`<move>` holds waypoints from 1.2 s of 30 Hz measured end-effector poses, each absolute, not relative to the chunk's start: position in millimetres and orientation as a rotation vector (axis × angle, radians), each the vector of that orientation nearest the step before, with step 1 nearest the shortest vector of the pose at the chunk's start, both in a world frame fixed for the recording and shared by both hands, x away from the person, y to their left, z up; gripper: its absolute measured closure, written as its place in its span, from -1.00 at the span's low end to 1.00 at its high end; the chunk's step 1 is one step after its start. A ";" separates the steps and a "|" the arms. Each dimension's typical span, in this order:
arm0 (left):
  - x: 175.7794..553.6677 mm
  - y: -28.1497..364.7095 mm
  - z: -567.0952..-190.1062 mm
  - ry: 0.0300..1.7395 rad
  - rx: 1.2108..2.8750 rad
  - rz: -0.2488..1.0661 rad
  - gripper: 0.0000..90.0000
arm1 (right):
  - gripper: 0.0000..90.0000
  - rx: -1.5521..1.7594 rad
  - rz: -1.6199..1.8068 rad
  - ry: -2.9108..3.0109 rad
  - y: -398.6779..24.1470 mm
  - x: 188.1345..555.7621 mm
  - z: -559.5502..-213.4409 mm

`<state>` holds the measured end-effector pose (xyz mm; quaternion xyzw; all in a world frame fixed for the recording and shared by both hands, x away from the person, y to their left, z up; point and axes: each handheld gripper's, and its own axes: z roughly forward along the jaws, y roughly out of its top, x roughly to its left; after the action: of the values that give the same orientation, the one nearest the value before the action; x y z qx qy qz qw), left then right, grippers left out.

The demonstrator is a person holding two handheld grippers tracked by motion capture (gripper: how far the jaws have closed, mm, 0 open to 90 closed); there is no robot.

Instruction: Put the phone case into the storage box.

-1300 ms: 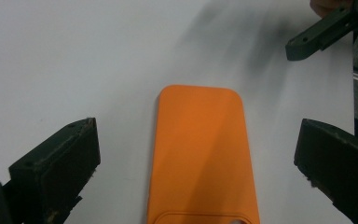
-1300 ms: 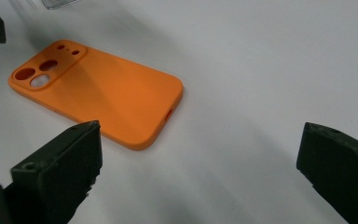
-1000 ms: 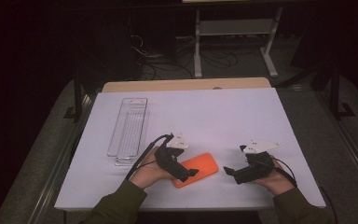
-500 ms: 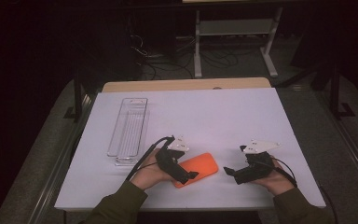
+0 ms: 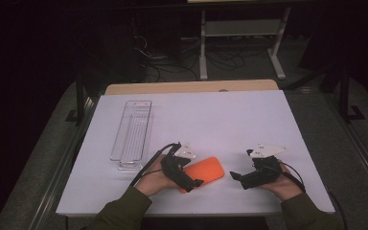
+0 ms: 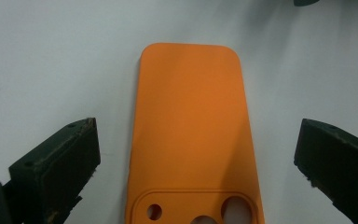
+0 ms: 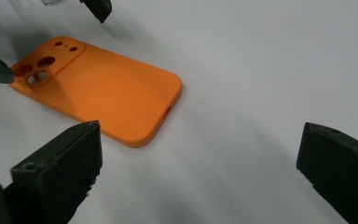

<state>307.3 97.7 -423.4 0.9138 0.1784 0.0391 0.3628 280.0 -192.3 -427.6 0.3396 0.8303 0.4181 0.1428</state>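
Observation:
An orange phone case (image 5: 206,170) lies flat, back up, on the white table top (image 5: 230,120) near the front edge. My left gripper (image 5: 193,168) is open, with its jaws standing on either side of the case's camera-cutout end. In the left gripper view the case (image 6: 193,130) runs away between the wide-apart jaws of the left gripper (image 6: 193,140), neither jaw touching it. My right gripper (image 5: 239,164) is open to the right of the case and points at it. In the right gripper view the case (image 7: 107,93) lies ahead on the left, short of the right gripper (image 7: 198,140).
A clear plastic tray (image 5: 132,134) lies lengthwise at the left of the table. A wooden edge (image 5: 191,87) shows behind the white top. Beyond are a dark floor, cables and a metal stand (image 5: 239,28).

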 end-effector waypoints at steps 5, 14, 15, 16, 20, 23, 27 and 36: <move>306.1 96.2 -427.0 0.476 2.346 0.091 -1.00 | -1.00 0.980 1.208 2.397 -192.4 280.0 -427.8; 305.3 94.4 -434.5 0.475 2.377 0.086 -1.00 | -1.00 0.980 1.202 2.397 -192.2 279.7 -427.9; 305.1 94.0 -435.9 0.476 2.380 0.085 -1.00 | -1.00 0.979 1.201 2.398 -192.2 279.7 -428.0; 305.1 94.0 -435.9 0.476 2.380 0.085 -1.00 | -1.00 0.980 1.201 2.399 -192.1 279.7 -428.0; 304.8 93.0 -438.5 0.487 2.382 0.081 -1.00 | -1.00 0.979 1.199 2.400 -192.1 279.8 -428.2; 304.6 92.7 -439.9 0.479 2.395 0.091 -1.00 | -1.00 0.977 1.198 2.401 -192.0 279.7 -428.4; 303.7 91.3 -441.6 0.469 2.410 0.103 -1.00 | -1.00 0.972 1.193 2.403 -192.2 279.9 -428.5; 301.8 88.6 -444.6 0.469 2.419 0.115 -1.00 | -1.00 0.973 1.193 2.402 -192.4 279.9 -428.5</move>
<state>301.8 88.6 -444.6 0.9253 0.1794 0.0440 0.3313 279.9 -192.4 -428.5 0.3375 0.8332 0.4138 0.1439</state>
